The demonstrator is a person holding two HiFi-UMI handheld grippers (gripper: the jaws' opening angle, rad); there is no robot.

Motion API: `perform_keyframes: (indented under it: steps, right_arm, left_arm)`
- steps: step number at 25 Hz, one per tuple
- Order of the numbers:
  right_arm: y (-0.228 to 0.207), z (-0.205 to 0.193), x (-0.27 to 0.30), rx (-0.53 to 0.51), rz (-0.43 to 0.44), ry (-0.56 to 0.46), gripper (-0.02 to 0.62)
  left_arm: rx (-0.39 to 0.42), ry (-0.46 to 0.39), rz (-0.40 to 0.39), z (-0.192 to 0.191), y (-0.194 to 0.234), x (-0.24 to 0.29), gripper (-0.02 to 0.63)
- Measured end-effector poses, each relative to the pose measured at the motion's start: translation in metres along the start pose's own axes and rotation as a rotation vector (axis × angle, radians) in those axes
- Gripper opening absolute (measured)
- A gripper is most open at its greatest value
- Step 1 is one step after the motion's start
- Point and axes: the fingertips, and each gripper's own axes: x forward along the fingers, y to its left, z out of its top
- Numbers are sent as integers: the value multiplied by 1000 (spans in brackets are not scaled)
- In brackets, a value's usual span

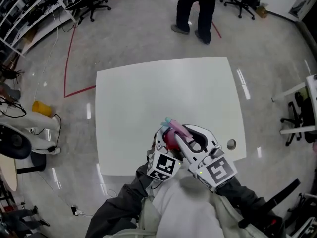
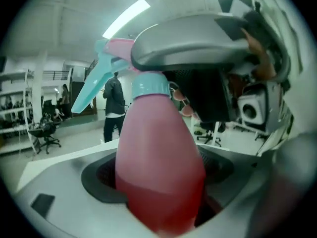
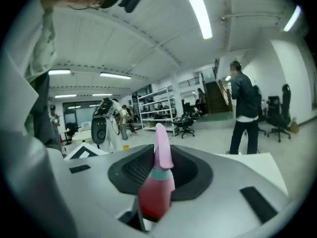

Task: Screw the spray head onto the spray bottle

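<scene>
We are clamping the left gripper [image 2: 159, 195] on the spray bottle [image 2: 159, 152]. Its two dark pads are pressing against the sides of the red lower body, and the bottle is pointing up and away from that gripper's camera. We are closing the right gripper [image 3: 161, 175] on the spray head [image 3: 163, 148], which is sitting in the narrow gap between its pads, just above the teal collar [image 3: 160, 175]. In the left gripper view, one grey jaw of the right gripper is lying across the top of the pink head, while the teal trigger [image 2: 91, 90] is sticking out to the left of it, clear of both grippers. The head is sitting on the bottle's neck, with the collar meeting the red body. How far it is threaded on, we cannot tell.

In the head view we are holding both grippers close together, with the bottle between them over the near part of the white table [image 1: 163, 88]. Whether the bottle is touching the tabletop, we cannot tell. A small round object [image 1: 231, 144] is lying near the table's right edge. Beyond the far edge, a person [image 1: 198, 9] in dark trousers is standing on the glossy floor, and red tape [image 1: 67, 58] is running across the floor to the left.
</scene>
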Motion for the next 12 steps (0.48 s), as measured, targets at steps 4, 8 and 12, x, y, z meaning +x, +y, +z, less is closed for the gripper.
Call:
perform_keyframes:
  steps: [4, 8, 12]
  right_arm:
    - [13, 5, -9, -66, 111, -20, 84]
    - [25, 4, -14, -26, 190, -15, 84]
    - [38, 10, -18, 22, 245, -32, 86]
  left_arm:
    - [-14, -35, -41, 3, 2, -5, 426]
    - [28, 19, -31, -1, 10, -9, 426]
    - [5, 14, -41, 5, 10, -10, 426]
